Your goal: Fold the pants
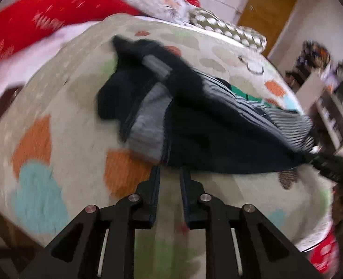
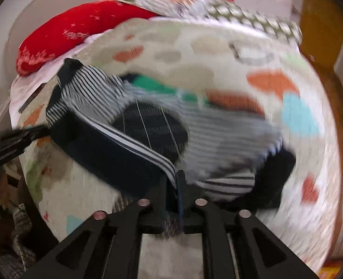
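Note:
Dark navy pants point(image 1: 218, 139) with a white-striped side band and a grey inner lining lie bunched on a patterned bedspread. My left gripper point(image 1: 170, 169) is open a little, its fingertips at the pants' near edge, holding nothing that I can see. My right gripper point(image 2: 173, 181) is shut on the striped edge of the pants point(image 2: 129, 153), with cloth pinched between the fingers. The other gripper shows as a dark shape at the left edge of the right wrist view point(image 2: 13, 139). Both views are motion-blurred.
The bedspread point(image 1: 73, 121) is cream with orange, blue and green patches. Red pillows point(image 1: 55, 14) and a floral pillow point(image 1: 152, 0) lie at the bed's far end. Other striped and green clothes point(image 2: 218, 125) lie beyond the pants. Shelves point(image 1: 329, 97) stand to the right.

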A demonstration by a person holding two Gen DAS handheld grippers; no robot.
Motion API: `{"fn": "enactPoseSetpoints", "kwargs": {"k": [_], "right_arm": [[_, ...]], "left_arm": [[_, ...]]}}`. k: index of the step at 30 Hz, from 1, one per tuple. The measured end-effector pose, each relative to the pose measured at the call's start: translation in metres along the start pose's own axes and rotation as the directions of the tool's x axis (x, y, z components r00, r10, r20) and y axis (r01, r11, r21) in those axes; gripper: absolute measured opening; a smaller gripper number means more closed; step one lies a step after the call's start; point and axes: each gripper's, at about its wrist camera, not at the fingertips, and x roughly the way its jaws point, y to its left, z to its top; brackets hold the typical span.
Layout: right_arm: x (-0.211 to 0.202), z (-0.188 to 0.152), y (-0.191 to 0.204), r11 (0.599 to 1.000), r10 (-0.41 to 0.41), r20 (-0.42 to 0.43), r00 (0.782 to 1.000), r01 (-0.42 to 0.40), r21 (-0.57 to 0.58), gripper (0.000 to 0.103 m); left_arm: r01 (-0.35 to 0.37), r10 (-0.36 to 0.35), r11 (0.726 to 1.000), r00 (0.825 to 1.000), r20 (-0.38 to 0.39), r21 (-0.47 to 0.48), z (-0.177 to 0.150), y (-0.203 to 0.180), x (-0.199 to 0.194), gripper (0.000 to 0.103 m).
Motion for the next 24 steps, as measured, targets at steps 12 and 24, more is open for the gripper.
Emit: {"fn": "enactPoseSetpoints", "kwargs": {"k": [12,24], "right_arm": [[-0.047,-0.052,-0.049,0.951,0.024,0.169,0.985,-0.075,0.299,0.037],[-0.065,-0.078,-0.077,0.894,-0.018,0.245,0.969,-0.094,0.438,0.037]], "left_arm": [[0.057,-0.052,0.989,0.998,0.039,-0.140,0.086,0.021,0.013,0.081],[0.024,-0.028,0.947,1.000,-0.007,-0.321,0.078,0.036,0.030,0.004]]}}
